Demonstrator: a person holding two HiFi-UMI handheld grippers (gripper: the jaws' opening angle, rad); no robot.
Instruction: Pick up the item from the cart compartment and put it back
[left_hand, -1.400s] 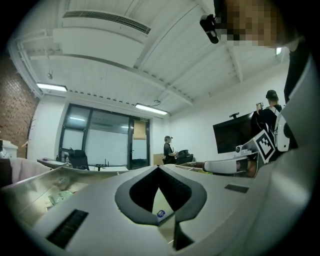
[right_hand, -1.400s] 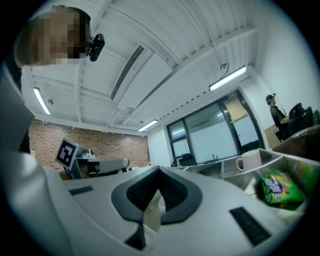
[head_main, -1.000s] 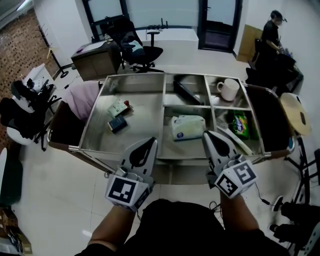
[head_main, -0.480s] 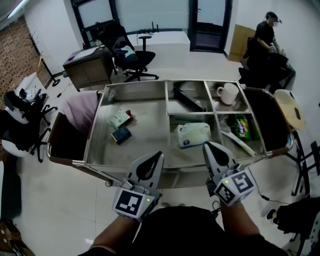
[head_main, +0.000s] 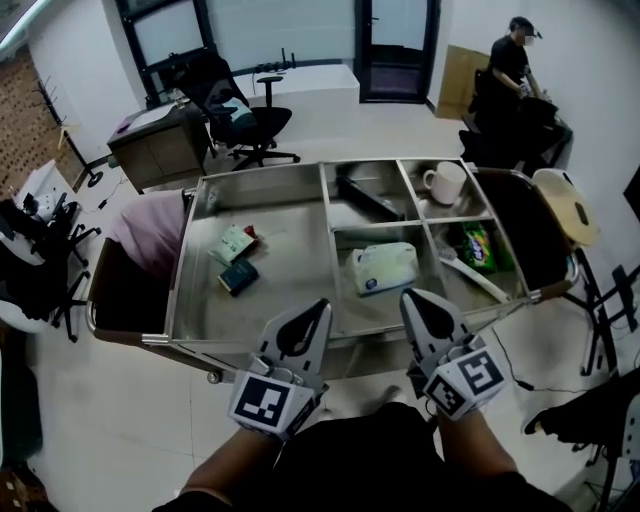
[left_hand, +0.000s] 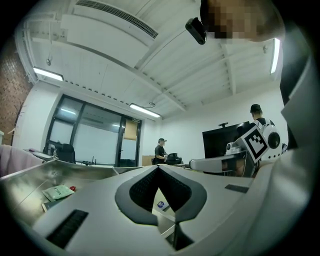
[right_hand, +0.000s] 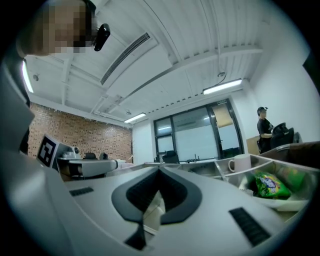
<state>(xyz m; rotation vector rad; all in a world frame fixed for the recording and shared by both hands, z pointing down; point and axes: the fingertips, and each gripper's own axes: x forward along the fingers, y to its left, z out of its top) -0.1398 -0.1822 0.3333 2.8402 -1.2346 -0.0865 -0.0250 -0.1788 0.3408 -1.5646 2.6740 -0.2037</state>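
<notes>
Tongs in both hands hover side by side at the near rim of the steel cart (head_main: 262, 171), pointing level across it. The left tongs (head_main: 318, 307) are fully closed, tips meeting, with nothing between them. The right tongs (head_main: 408, 298) have their jaws together too and hold nothing.

Nothing has been lifted out of the cart yet. The tissue pack (head_main: 385, 267) lies flat in the near middle compartment, just beyond the two sets of tongs and roughly between their lines, touched by neither. Each gripper view shows a bit of it through the gap below the closed tips.

In the large left compartment a green packet (head_main: 233, 243) and a small dark box (head_main: 238, 277) lie near each other. A dark object (head_main: 365, 197) lies slantwise in the far middle compartment. A white mug (head_main: 443, 182) stands upright in the far right compartment. In the near right compartment a green snack bag (head_main: 479, 247) sits beside a long white utensil (head_main: 470, 275).

A pink cloth (head_main: 150, 225) is bundled at the cart's left end. Beyond it stands an office chair (head_main: 235, 110), and a person (head_main: 510, 65) is at the far right of the room.
</notes>
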